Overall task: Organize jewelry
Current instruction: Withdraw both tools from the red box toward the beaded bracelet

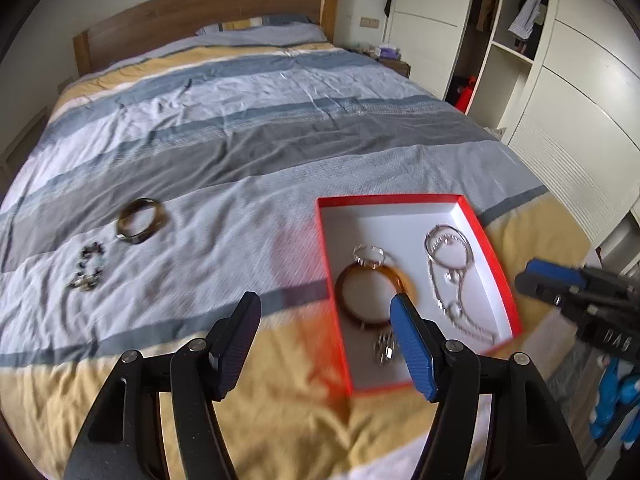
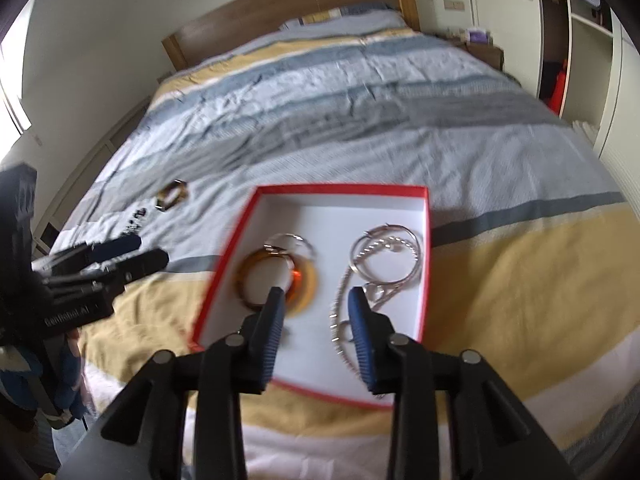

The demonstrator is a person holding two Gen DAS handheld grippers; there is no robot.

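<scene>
two grippers hang over the bed, nothing between their fingers: the left gripper [image 1: 325,312] spread wide, the right gripper [image 2: 316,300] parted more narrowly. below them a shallow red-rimmed box [image 2: 425,216] holds an amber bangle [image 2: 308,284], silver hoops [image 2: 400,236] and a beaded silver chain [image 2: 340,320]. further left on the striped duvet [image 1: 256,152] lie a tortoiseshell bangle [image 1: 141,221] and dark beads [image 1: 89,266]. white wardrobes [image 1: 568,92] stand right.

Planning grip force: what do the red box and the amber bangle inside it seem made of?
Red box: likely matte cardboard, with thin straight walls and a plain white inside. Amber bangle: probably glossy resin or plastic, translucent, glowing orange where light passes through.
</scene>
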